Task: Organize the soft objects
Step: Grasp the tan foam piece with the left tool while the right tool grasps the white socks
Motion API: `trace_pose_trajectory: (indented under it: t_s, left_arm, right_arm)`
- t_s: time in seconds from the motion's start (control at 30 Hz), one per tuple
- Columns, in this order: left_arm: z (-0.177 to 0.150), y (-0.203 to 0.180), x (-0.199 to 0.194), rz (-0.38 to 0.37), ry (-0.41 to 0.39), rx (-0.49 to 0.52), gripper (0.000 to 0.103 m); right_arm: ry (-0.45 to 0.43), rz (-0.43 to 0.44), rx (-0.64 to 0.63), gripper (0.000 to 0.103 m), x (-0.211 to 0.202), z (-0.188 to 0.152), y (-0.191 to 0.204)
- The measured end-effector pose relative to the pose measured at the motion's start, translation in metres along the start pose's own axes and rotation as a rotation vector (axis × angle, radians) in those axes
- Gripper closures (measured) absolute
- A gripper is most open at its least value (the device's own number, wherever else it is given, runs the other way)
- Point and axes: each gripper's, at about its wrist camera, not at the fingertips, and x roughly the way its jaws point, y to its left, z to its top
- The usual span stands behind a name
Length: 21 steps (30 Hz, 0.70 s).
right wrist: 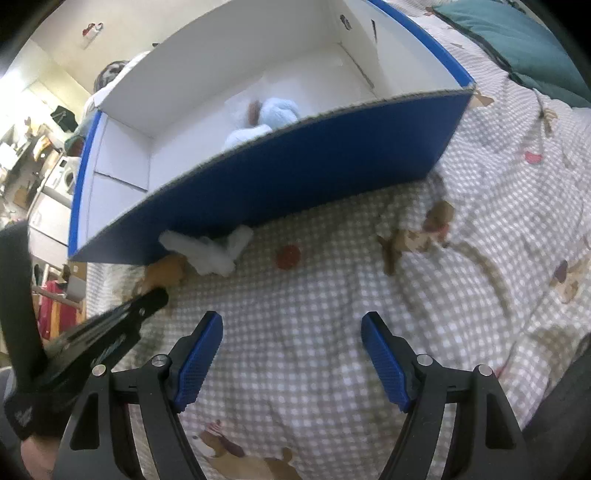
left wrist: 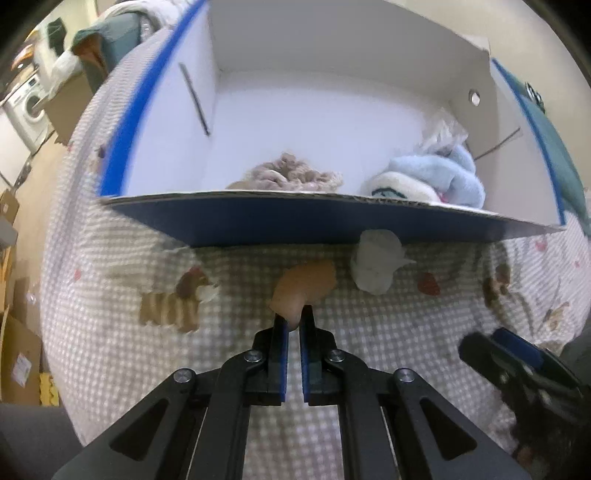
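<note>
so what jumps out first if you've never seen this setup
The blue-and-white cardboard box sitting open on the checked quilt, with a pale blue cloth inside. Just in front of it, the left tool is shut on a tan soft object, beside a white soft object.

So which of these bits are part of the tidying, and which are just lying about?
Part of the job:
- peach soft lump, pinched by left gripper
- white crumpled cloth
- blue-and-white cardboard box

Lying about:
- checked bedcover
- teal cushion
</note>
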Motion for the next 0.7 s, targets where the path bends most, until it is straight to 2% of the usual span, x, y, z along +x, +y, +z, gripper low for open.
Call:
trace_pose_trajectory:
  t_s: [0.2,0.43,0.53,0.57,0.6,0.7]
  left_arm:
    - [-0.009,0.018,-0.014,0.030,-0.006,-0.056,0.098]
    - [-0.006,0.039,-0.007,0.018,0.010,-0.086,0.097]
    - [-0.001,0.044,-0.006,0.007,0.019,-0.103,0.097]
    - [0.003,0.043,-0.003,0.003,0.022,-0.105,0.097]
    - [0.003,0.043,-0.003,0.000,0.023,-0.106,0.097]
    - [0.004,0.042,0.002,-0.003,0.030,-0.103,0.097]
  right_arm:
    - [0.011,0.049,-0.067,0.021,0.014,0.020,0.022]
    - [0.025,0.079,-0.138,0.021,0.051,0.033,0.050]
    - [0.009,0.077,-0.197,0.025,0.061,0.033,0.064]
    - [0.005,0.081,-0.217,0.030,0.063,0.034,0.069]
    - [0.004,0.084,-0.231,0.040,0.066,0.035,0.072]
    - [0.008,0.071,-0.264,0.052,0.076,0.036,0.082]
